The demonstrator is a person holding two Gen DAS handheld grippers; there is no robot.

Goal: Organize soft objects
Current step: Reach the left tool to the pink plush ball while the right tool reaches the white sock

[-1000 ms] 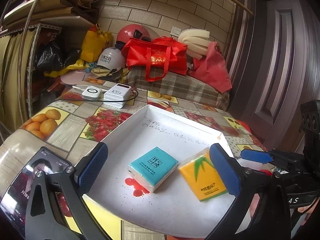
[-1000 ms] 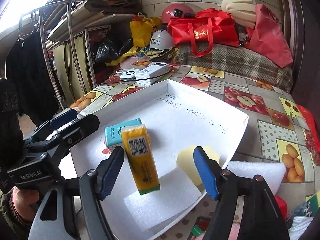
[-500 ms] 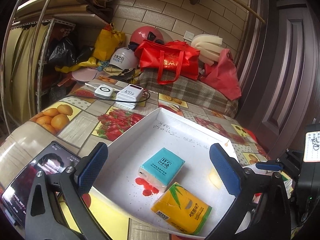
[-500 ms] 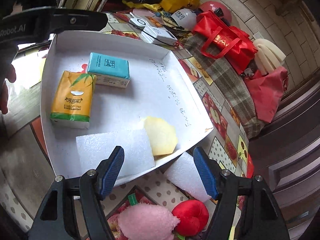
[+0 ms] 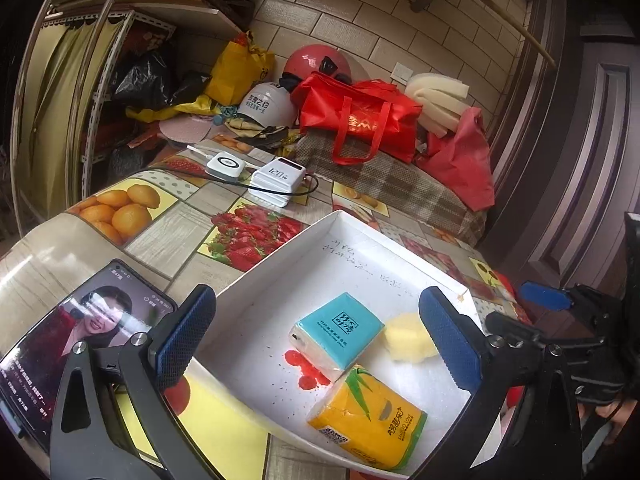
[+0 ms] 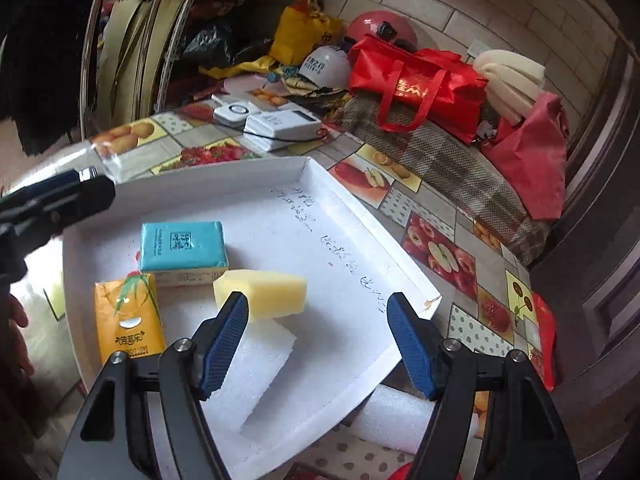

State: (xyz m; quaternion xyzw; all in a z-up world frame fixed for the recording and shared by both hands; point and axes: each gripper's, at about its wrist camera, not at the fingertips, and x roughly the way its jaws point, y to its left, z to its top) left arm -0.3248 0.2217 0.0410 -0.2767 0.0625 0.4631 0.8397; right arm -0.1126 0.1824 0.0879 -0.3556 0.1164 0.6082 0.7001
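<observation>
A white shallow tray (image 5: 280, 280) (image 6: 360, 216) lies on the fruit-pattern table. In it are a teal tissue pack (image 5: 338, 330) (image 6: 182, 246), a yellow tissue pack (image 5: 368, 420) (image 6: 128, 316), a pale yellow sponge (image 5: 408, 342) (image 6: 264, 292) and a white foam sheet (image 6: 248, 376). My left gripper (image 5: 316, 340) is open and empty, hovering over the tray's near side. My right gripper (image 6: 316, 344) is open and empty above the tray's near edge, its left finger (image 6: 224, 344) over the foam sheet. A second white foam piece (image 6: 400, 416) lies outside the tray, under its edge.
A phone (image 5: 76, 336) lies left of the tray. White chargers with a black cable (image 5: 276, 180) (image 6: 280, 126) sit behind it. Red bags (image 5: 360, 120), helmets and a plaid cloth (image 6: 448, 160) crowd the far side. A dark door (image 5: 580, 160) stands at the right.
The yellow tissue pack, held upright by the right gripper a second ago, now lies flat in the tray. The right gripper let go, rose, then came back lower over the tray edge.
</observation>
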